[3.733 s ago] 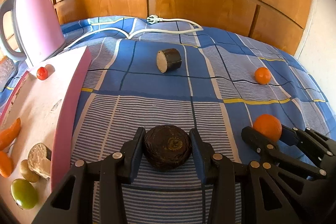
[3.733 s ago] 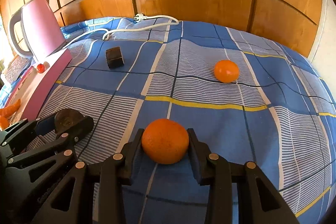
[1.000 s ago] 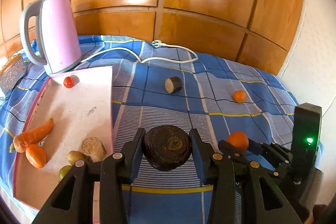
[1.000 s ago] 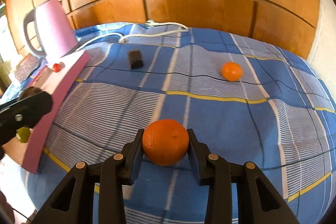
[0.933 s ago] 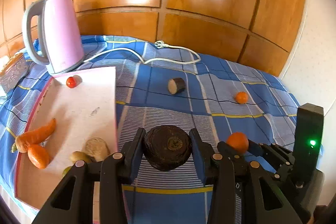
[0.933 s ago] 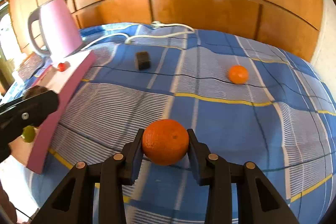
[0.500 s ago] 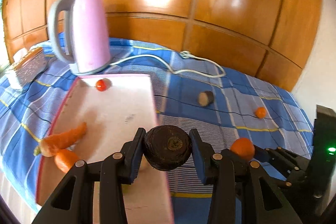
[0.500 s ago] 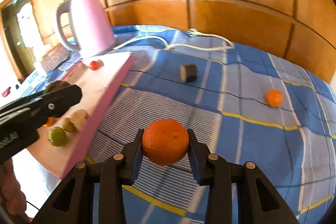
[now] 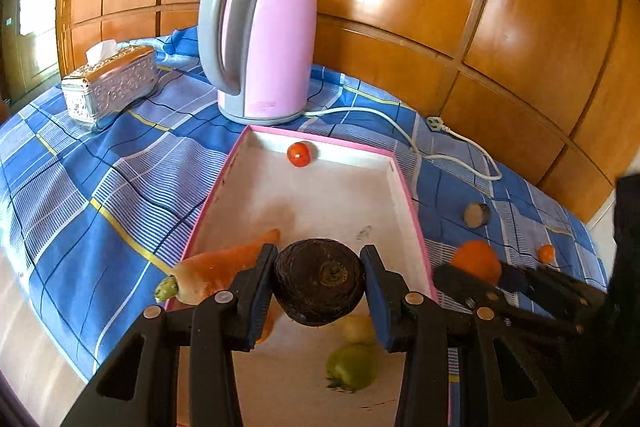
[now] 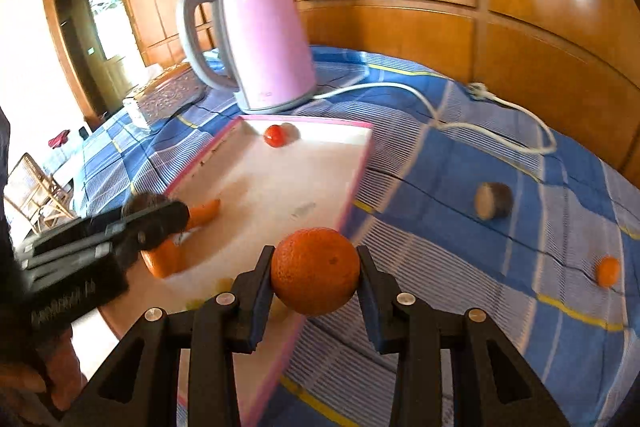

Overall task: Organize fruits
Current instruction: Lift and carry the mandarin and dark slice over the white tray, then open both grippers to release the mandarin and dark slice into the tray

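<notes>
My left gripper [image 9: 320, 283] is shut on a dark brown round fruit [image 9: 320, 281] and holds it above the near part of the pink-rimmed white tray [image 9: 396, 171]. In the tray lie a carrot [image 9: 216, 273], a small red tomato [image 9: 299, 154], a green fruit [image 9: 352, 367] and a pale one [image 9: 358, 329]. My right gripper [image 10: 316, 273] is shut on an orange [image 10: 316, 271], held over the tray's right rim [image 10: 360, 167]. The right gripper also shows in the left wrist view [image 9: 476, 267].
A pink kettle [image 9: 264, 39] stands behind the tray, its white cord [image 9: 404, 131] trailing right. A silver tissue box [image 9: 108, 87] sits at the left. A cut brown piece [image 10: 494, 201] and a small orange [image 10: 608, 271] lie on the blue checked cloth [image 9: 100, 183] to the right.
Both grippers have swung left with their fruits, from over the cloth to over the tray. The kettle and tray now fill the middle of both views.
</notes>
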